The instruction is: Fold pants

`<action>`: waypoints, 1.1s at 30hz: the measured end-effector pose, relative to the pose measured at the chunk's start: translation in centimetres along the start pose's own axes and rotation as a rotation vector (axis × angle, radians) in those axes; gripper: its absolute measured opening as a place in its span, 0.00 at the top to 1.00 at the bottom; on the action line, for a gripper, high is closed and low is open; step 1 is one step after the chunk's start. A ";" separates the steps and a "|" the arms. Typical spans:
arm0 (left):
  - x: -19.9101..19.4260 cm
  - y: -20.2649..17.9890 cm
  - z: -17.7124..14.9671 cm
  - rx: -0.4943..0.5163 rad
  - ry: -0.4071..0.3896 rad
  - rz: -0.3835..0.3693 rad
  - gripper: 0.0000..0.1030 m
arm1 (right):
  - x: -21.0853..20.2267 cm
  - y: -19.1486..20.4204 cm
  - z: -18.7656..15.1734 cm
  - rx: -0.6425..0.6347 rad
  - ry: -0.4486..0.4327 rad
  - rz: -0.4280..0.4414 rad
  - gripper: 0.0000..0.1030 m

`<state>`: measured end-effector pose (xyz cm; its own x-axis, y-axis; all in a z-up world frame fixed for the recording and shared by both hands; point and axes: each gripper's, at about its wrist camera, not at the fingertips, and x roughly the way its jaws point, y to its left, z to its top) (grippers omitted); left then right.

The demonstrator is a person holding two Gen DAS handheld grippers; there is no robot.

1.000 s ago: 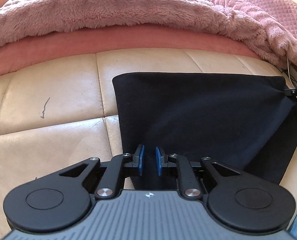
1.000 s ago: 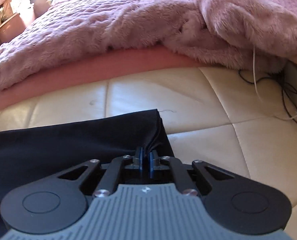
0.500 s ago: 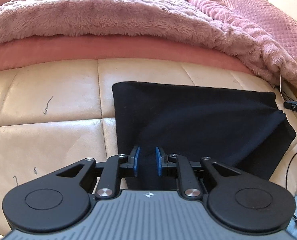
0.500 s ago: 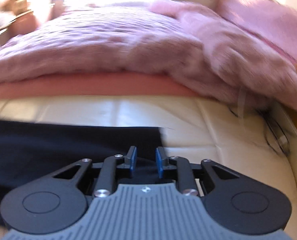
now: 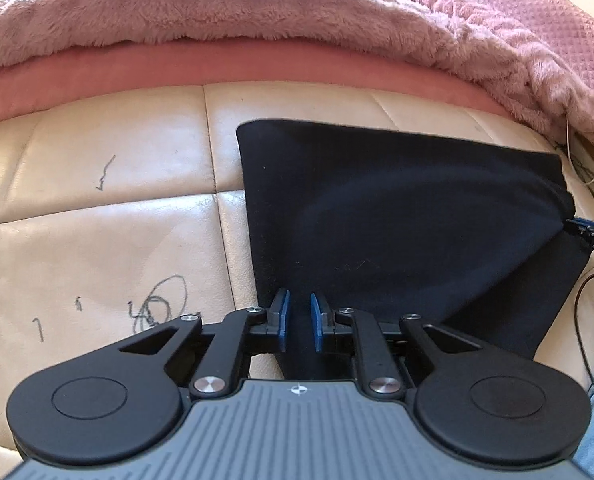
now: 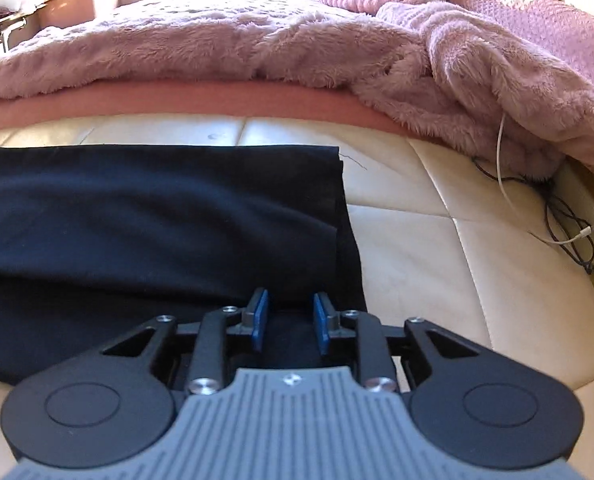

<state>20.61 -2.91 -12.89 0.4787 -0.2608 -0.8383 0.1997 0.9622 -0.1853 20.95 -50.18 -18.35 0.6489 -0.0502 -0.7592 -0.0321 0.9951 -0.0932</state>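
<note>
1. Pants (image 5: 397,220): black, folded, lying flat on the cream cushion (image 5: 97,220), near the pink blanket (image 5: 217,12).
2. Left gripper (image 5: 297,320): narrow gap at the pants' near corner, apparently pinching cloth.
3. Right gripper (image 6: 291,320): jaws opening over the pants' near edge, pads clear.

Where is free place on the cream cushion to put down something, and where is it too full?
Bare cream cushion lies left of the black pants, below the pink blanket. More lies right of the pants, up to the cables. That cable corner is crowded.
</note>
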 end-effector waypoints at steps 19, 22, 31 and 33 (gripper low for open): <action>3.2 5.1 1.3 -0.430 -0.083 -0.181 0.65 | -3.5 1.4 -0.1 0.223 -0.060 0.055 0.77; 3.1 5.5 1.0 -0.464 -0.083 -0.147 0.90 | -3.4 1.8 -0.2 0.225 -0.055 0.061 0.77; -0.6 8.5 1.0 -0.460 -0.063 -0.040 0.93 | -3.7 4.7 1.2 0.159 -0.015 0.087 0.76; -2.2 10.6 0.9 -0.452 -0.070 0.010 0.93 | -3.9 6.0 1.6 0.128 -0.002 0.106 0.76</action>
<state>22.47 7.74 -12.56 0.5381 -0.2408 -0.8078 -0.1912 0.8985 -0.3952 19.46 -43.85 -14.95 0.6487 0.0561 -0.7590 -0.0038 0.9975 0.0705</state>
